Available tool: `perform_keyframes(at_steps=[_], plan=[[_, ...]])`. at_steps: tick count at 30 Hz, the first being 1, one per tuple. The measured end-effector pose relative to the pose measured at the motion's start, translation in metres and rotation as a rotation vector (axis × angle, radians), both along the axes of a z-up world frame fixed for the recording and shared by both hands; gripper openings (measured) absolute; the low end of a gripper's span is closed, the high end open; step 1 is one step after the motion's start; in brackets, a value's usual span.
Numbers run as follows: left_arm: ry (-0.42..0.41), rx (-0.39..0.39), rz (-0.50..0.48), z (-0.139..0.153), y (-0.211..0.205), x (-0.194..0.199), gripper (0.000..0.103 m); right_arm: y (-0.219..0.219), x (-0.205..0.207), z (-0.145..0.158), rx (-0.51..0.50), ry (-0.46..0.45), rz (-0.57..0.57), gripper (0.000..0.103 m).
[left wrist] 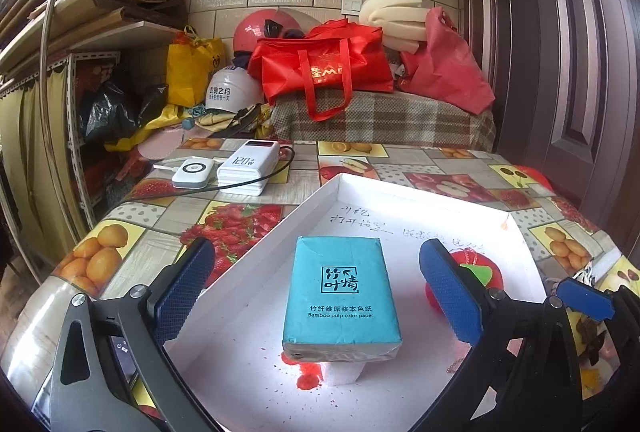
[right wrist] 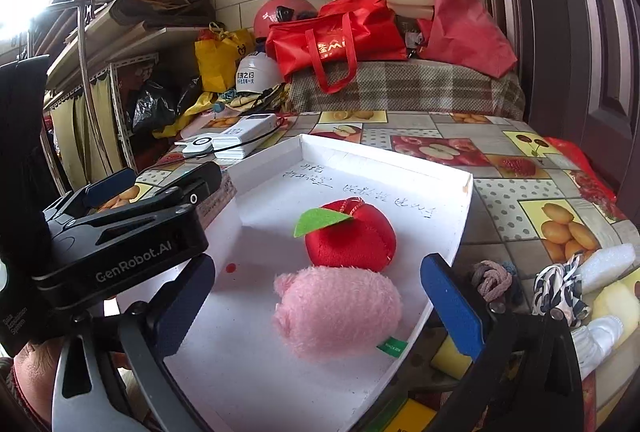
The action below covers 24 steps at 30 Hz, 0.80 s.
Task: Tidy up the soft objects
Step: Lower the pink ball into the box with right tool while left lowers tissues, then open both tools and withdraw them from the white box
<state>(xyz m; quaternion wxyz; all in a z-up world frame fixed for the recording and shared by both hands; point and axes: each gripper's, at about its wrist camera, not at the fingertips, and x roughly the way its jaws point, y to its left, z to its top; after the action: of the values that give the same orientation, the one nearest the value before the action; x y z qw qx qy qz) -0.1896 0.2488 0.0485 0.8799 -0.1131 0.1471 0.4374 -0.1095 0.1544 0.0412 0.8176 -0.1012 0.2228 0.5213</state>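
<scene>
Nearest to me, the left gripper [left wrist: 316, 280] stands with its jaws spread wide and holds nothing; the teal tissue pack [left wrist: 341, 296] lies flat between the blue pads without touching either, resting on the floor of the white tray [left wrist: 280, 228]. Beside it, the right gripper [right wrist: 320, 296] is just as wide and just as empty, with the pink plush toy [right wrist: 338, 312] sitting free between its fingers and pressed up against the red plush apple [right wrist: 350, 236] just behind. All three soft things are inside the tray. To my eye both items count as placed, so the careful move now is to draw each gripper straight back along its own line, jaws kept wide, so no pad drags the pack or nudges the plush out of place. On the fruit-patterned tablecloth [right wrist: 520, 168] to the right of the tray lie hair ties [right wrist: 494, 278], a striped cloth [right wrist: 560, 290] and a yellow sponge [right wrist: 452, 356], likely next. Farther back sit power banks [left wrist: 248, 164], then red bags [left wrist: 324, 64].
</scene>
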Motion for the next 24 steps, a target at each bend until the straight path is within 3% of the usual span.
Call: perform_keyframes(at_steps=[24], plan=[[-0.044, -0.023, 0.005, 0.002, 0.0, -0.011, 0.103, -0.017, -0.011, 0.004, 0.048, -0.038, 0.034, 0.103]])
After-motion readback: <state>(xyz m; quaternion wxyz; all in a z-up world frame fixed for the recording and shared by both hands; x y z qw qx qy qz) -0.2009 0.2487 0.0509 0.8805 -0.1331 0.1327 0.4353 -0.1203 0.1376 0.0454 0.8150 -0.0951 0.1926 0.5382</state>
